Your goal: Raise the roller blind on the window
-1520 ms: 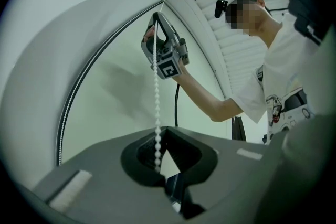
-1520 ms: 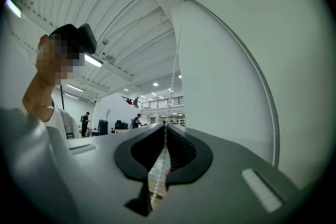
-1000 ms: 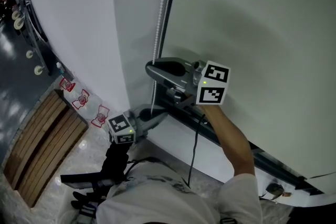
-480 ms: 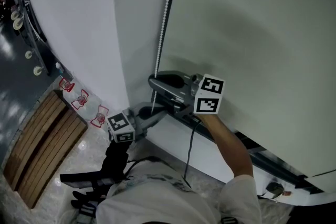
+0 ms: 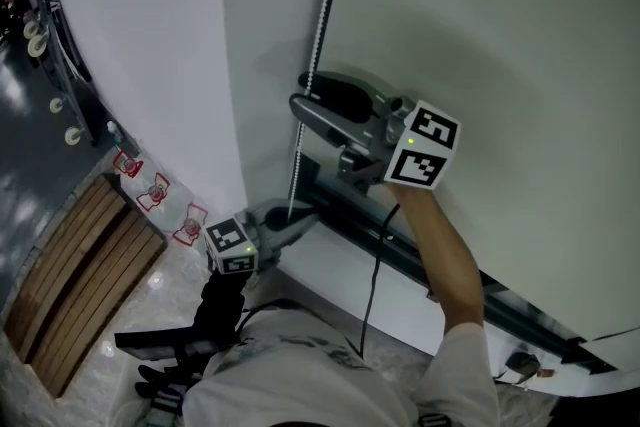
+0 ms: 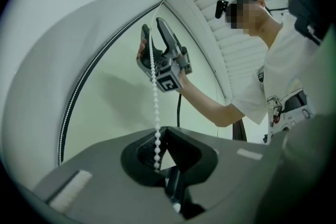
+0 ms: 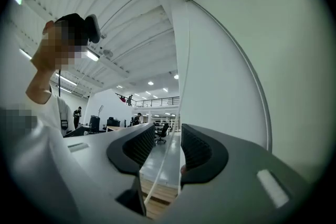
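The pale grey-green fabric roller blind point(image 5: 500, 35) is the largest thing in the head view, filling it from 12 to 4 o'clock and hanging flat. A dark rail point(image 5: 345, 215) slants along its lower edge towards 5 o'clock. A plain white wall point(image 5: 140, 45) takes up the 9 to 11 o'clock side. A wooden slatted panel point(image 5: 80, 265) lies on the floor at 8 o'clock.

The person's bare right forearm point(image 5: 440, 255) reaches up from 5 o'clock and carries the right gripper point(image 5: 303, 93) near the middle of the view. That gripper points towards 10 o'clock, with its marker cube at the 4 o'clock end. Its jaws have just been opening and stand wide apart. The white bead chain point(image 5: 320, 15) runs through the gap between them, and neither ribbed pad presses on it.

The left gripper point(image 5: 305, 217) sits lower, at 6 o'clock from the right one, and points towards 2 o'clock at the foot of the chain. Its own view shows its jaws drawn together, with the lowest beads pinched in the notch between them.

The chain hangs just beside the blind's left edge, between the fabric and the wall. It comes down from 12 o'clock, passes through the right gripper's open jaws, and ends in the left gripper's grip.
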